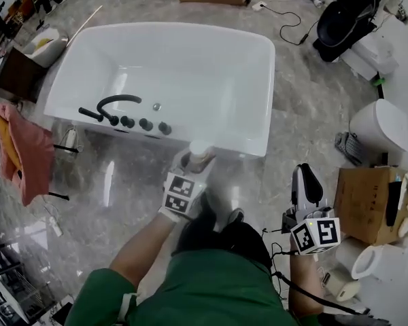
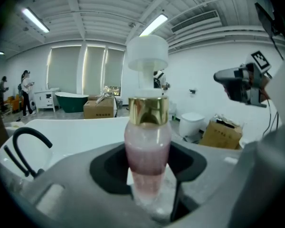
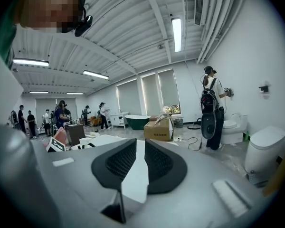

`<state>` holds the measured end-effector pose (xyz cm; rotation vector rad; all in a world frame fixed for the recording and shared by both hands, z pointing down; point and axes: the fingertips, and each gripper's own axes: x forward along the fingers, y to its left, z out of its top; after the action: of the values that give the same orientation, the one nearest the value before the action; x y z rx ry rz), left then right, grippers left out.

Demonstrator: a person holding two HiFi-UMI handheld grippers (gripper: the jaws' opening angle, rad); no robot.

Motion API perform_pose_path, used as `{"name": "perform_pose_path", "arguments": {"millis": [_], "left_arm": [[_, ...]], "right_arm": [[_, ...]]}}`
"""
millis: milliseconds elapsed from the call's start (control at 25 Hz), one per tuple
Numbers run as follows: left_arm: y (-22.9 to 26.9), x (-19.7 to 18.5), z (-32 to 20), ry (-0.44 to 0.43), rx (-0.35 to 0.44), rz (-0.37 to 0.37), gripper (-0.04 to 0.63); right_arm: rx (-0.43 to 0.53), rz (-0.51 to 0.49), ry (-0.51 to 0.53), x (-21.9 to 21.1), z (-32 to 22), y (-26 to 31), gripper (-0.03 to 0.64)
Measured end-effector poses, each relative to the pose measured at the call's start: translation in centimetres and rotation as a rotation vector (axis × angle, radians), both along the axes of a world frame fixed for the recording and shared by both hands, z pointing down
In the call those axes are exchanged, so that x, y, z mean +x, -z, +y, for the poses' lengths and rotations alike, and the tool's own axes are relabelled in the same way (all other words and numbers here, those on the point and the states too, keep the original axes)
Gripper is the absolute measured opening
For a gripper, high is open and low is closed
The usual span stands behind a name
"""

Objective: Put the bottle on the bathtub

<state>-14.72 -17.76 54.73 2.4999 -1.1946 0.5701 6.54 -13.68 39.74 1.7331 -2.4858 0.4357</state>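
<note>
Left gripper [image 2: 149,177]: clenched on the bottle [image 2: 148,146]; the jaws press the lower part of its pinkish body from either side.
Bottle, long axis: upright, running up out of the jaws in the left gripper view, with little or no lean.
Bottle, which end up: the white cap [image 2: 147,53] is on top, the gold collar [image 2: 148,110] sits under it, and the base is down between the jaws.
Bottle, place: in the head view the bottle [image 1: 201,153] shows mostly as its cap, end-on to the camera. It sits at the near rim of the bathtub [image 1: 258,87], toward the rim's right corner. Whether it touches the rim cannot be told.
Left gripper, place: the left gripper [image 1: 196,161] reaches forward from the person over the floor.
Right gripper [image 3: 139,163]: jaws drawn almost together with only a thin slit between them, and nothing in it.
Right gripper, place: the right gripper [image 1: 304,176] is low at the person's right side, well apart from the tub.
Tub fittings: a black faucet [image 1: 115,100] with a row of black knobs [image 1: 137,122] on the near ledge, left of the bottle.
Around: a pink cloth [image 1: 20,151] to the left and a cardboard box [image 1: 367,206] to the right.
</note>
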Motion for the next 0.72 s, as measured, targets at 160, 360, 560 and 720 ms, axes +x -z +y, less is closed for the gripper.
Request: {"name": "perform_pose_path", "arguments": {"millis": [160,360,560,720], "left_arm": [[-1.9,1.2,-2.0,-0.009,-0.008,-0.008,0.215],[-3.2,2.7,-4.4,-0.009,-0.002,-0.018,0.215],[-4.9,4.3,-6.9,0.011,0.004,-0.029,0.215],[-6.6,5.6,-8.8,0.015,-0.003,-0.038,0.215]], "right_arm": [[-0.022,-0.014,-0.012,1.3,-1.5,-2.0,0.054],[-0.062,-0.032,0.015,2.5,-3.1,-4.2,0.054],[-0.09,-0.052,0.035,3.8,-4.8,-6.6,0.053],[-0.124,-0.065,0.043,5.0,-6.3,-9.3,0.052]]}}
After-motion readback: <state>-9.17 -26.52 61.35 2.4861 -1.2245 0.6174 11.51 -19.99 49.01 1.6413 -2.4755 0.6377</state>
